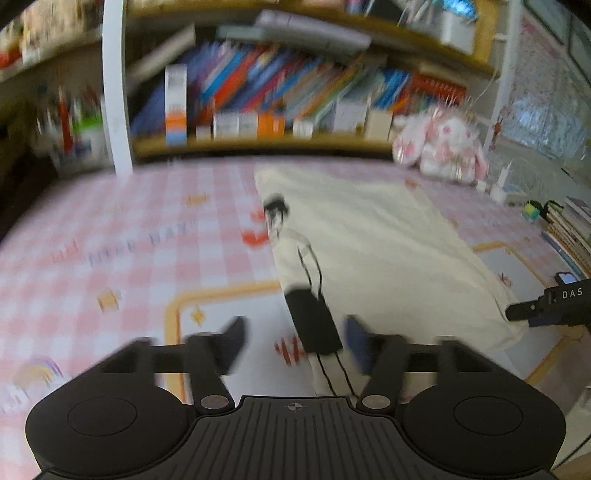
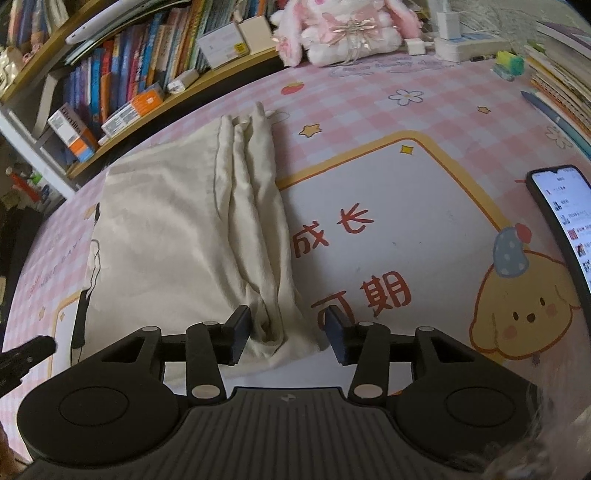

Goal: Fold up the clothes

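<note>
Pink checked mat (image 2: 369, 110) bare beside shirt (image 2: 166, 240) edge

Garment (image 2: 166, 236): cream, black figure print left of the jaws
Tablecloth (image 2: 369, 107): pink-white check beyond the jaws
Plush (image 2: 347, 29): pink-white

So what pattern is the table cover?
Pink and white checks on the table cover, with stars, flowers and a yellow cartoon puppy. Clearest in the right wrist view.

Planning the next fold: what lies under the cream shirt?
The cream shirt lies flat on the pink checked desk mat, covering part of its yellow-bordered panel. Anything else beneath is hidden by cloth.
</note>
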`<state>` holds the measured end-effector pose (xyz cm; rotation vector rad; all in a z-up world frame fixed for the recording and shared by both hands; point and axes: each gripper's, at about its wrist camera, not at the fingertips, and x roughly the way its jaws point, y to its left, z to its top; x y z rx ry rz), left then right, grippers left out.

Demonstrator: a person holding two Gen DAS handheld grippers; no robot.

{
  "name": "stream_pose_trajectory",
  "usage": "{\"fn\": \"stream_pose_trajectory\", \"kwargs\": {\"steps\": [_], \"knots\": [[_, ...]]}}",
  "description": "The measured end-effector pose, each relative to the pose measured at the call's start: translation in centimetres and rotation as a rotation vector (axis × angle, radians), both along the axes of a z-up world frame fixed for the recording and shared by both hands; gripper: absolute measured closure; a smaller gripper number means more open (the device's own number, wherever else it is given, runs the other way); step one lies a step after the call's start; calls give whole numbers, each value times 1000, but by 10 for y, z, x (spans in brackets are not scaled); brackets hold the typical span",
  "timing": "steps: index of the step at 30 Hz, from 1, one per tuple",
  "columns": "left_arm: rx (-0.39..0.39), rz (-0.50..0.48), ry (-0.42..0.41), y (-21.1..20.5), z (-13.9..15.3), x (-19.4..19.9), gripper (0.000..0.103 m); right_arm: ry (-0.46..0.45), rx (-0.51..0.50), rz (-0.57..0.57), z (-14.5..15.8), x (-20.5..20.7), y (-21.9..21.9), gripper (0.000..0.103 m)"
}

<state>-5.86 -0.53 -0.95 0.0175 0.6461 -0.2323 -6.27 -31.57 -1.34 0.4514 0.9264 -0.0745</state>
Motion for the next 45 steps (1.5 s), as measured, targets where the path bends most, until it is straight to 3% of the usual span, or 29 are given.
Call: {"fn": "stream_pose_trajectory", "kwargs": {"steps": [2,8,17,20,25,28,33,35,39,43,45], "knots": [[4,-19,-35,-2,4,-3,22,0,7,-13,0,0,-1,59],[15,-97,-31,-17,4,1,10,-4,9,-12,-1,0,1,57],[51,-198,6,-40,-3,2,9,-9,26,30,-2,2,7,57],[65,-226,18,-47,-6,2,9,-8,28,58,-2,4,9,62],[79,-278,22,-59,-8,1,9,-12,-42,141,-3,7,14,84],[111,-327,12,-68,-11,-2,9,-4,22,140,-4,9,7,89],[241,-411,-62,-90,-21,-14,9,-41,309,34,13,12,-22,90],[298,-439,-98,-99,-26,-19,9,-63,375,16,24,14,-26,90],[378,-486,-148,-113,-34,-26,9,-73,413,30,42,25,-22,90],[388,-489,-167,-120,-39,-28,10,-78,411,53,55,32,-15,90],[393,-477,-174,-122,-40,-25,17,-77,397,65,57,34,-13,90]]}}
